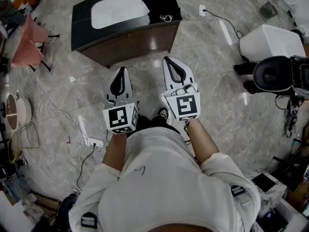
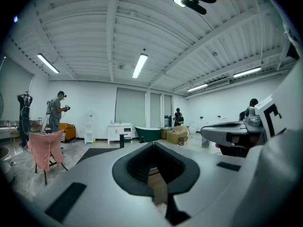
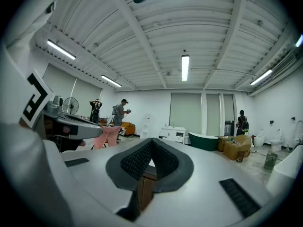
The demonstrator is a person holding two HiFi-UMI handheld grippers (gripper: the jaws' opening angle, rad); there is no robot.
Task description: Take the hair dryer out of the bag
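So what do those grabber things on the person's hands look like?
The left gripper and right gripper are pale grey, pointed like leaves, with black ribbed pads round a teardrop hole. Each carries a white cube printed with black square markers. The person wears a white top with loose sleeves.
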